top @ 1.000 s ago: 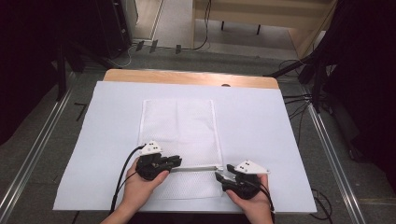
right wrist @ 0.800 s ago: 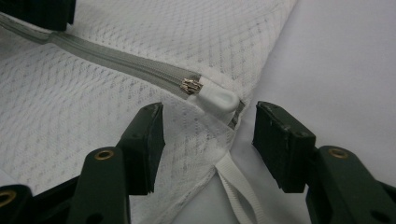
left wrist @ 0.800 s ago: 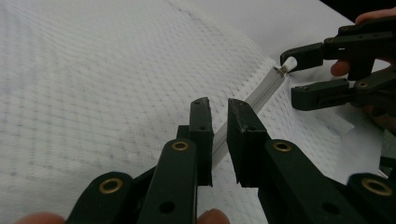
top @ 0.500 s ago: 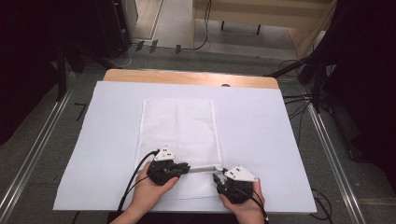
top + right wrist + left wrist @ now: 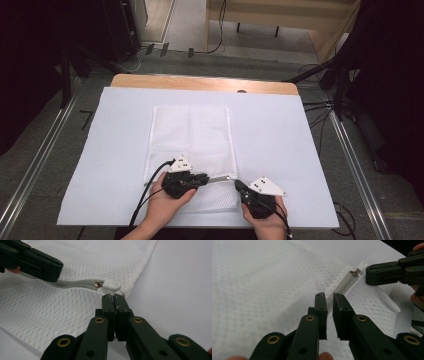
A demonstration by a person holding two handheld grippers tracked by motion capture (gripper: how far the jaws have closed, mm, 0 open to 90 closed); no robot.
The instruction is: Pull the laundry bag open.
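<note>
Both hands have slid rightward since a second ago. On the table [image 5: 125, 80], a white sheet [image 5: 310, 150] carries the white mesh bag [image 5: 190, 135], its zipper [image 5: 217, 178] along the near edge. The left hand-held gripper [image 5: 202, 178] has its jaws slightly parted around the zipper tape; the right hand-held gripper [image 5: 239, 186] is clamped together just beside the zipper's white end tab [image 5: 111, 285].

We see a white rectangular mesh laundry bag [image 5: 192, 145] lying flat on the white-covered surface [image 5: 280, 150], long side running away from us. Its grey zipper [image 5: 75, 283] crosses the near end, the white-tabbed slider [image 5: 108, 285] at its right end.
</note>
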